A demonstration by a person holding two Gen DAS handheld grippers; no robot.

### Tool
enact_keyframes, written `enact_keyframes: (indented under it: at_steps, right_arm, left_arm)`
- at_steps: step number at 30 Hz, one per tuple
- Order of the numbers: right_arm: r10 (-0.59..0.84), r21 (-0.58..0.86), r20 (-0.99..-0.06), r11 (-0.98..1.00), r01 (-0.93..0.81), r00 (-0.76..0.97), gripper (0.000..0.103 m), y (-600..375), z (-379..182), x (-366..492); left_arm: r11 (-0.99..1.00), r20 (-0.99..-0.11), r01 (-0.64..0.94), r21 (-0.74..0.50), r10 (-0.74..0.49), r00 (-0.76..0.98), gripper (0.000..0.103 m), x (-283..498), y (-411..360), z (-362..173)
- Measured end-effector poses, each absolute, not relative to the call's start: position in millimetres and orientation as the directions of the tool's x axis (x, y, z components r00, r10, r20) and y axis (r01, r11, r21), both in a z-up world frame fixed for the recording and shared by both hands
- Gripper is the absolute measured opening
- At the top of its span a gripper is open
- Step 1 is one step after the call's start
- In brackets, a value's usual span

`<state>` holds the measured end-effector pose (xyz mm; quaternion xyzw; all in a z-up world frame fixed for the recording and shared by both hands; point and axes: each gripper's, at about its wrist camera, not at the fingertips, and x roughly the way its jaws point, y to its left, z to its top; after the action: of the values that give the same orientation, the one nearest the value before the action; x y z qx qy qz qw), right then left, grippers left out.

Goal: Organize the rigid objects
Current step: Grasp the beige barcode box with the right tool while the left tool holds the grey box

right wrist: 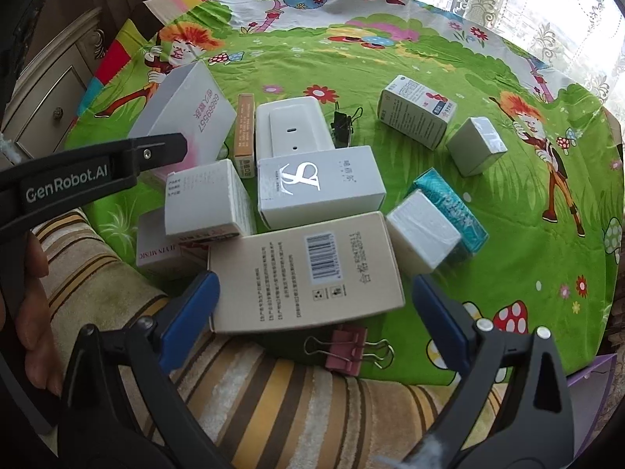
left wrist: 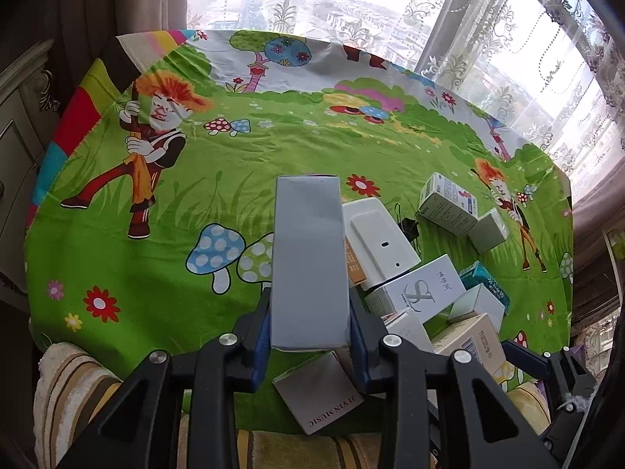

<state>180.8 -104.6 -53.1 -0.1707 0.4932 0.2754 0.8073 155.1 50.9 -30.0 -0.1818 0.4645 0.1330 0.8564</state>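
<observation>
Grey box [left wrist: 308,262] sits clamped in the left gripper [left wrist: 310,324] fingers, ready for placing; right gripper [right wrist: 312,312] fingers gape wide over the beige carton [right wrist: 304,269].

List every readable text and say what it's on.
"GenRobot.AI": left gripper arm.
"JI YIN MUSIC": silver box.
"6669557": white box held by the left gripper.
Barcode and fine print on the beige box: too small.
Chinese print on other boxes: unreadable.
</observation>
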Motion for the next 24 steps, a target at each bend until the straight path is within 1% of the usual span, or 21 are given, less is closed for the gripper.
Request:
enact_keyframes:
  at_steps: [3,7,13,20,21,23,24]
  right_arm:
    - [0.286,-0.004,-0.89,0.775,-0.632,0.356,0.099,-102,-53,178]
    - [0.27,-0.062,-0.887,0.736,-0.674,0.375,0.1,-91,-53,167]
    - [0.299,0.003,-0.891,0.758,-0.653,0.343,0.098,-101,-54,176]
    - [0.319,-0.044,-0.852,0.746,-0.665,0.414,0.097,-100,-40,162]
    - [0.333,-0.037,-0.841,0.749,-0.661,0.426,0.09,-103,-36,161]
    - [0.336,-0.021,-0.834,0.774,-0.633,0.437,0.055,-110,-31,163]
    - [0.351,0.009,-0.83,0.786,-0.618,0.434,0.055,-115,-29,167]
  left_arm:
    - [0.902,-0.837,-0.39,-0.185,0.063,0.543,0.035,154,49,-27]
    - [0.905,-0.837,-0.384,-0.182,0.062,0.543,0.035,155,47,-27]
    - [0.906,-0.822,-0.378,-0.191,0.063,0.566,0.035,152,46,-23]
    - [0.91,-0.778,-0.362,-0.204,0.074,0.624,0.035,142,43,-7]
    - [0.909,-0.77,-0.361,-0.209,0.075,0.633,0.035,140,43,-5]
    - [0.907,-0.757,-0.356,-0.225,0.067,0.65,0.035,137,44,-1]
    - [0.906,-0.75,-0.354,-0.231,0.066,0.658,0.035,136,44,1]
